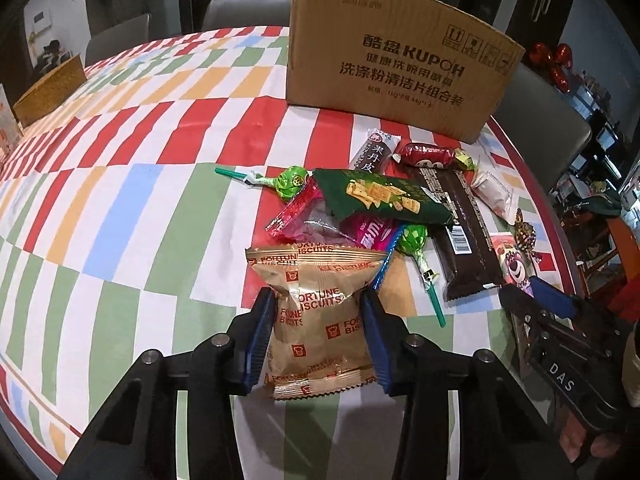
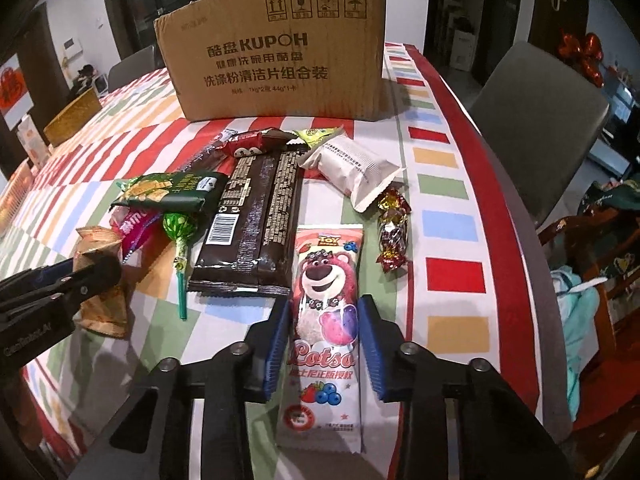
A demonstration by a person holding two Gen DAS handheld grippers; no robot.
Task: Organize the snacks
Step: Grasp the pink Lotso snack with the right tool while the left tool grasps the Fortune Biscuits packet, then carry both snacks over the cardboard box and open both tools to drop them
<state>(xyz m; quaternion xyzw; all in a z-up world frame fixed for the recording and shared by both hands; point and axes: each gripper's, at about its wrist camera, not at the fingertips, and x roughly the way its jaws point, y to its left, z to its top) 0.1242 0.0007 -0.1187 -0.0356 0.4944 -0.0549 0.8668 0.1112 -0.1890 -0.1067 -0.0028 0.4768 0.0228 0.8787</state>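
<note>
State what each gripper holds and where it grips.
Left gripper: shut on the biscuit pack, pinched at its side edges near mid-length. Right gripper: jaws flank the Lotso pack at its sides; whether they clamp it cannot be told.

Overhead indoor light brightens the desk (image 1: 120,184) ahead of each gripper, casting soft shadows beneath. Glare streaks the glossy wrappers; fisheye distortion bends the edges, and the far room falls dim.

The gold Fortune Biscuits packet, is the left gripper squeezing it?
Touching. The left wrist view shows both blue pads of the left gripper pressed into the gold Fortune Biscuits packet, pinching its sides.
</note>
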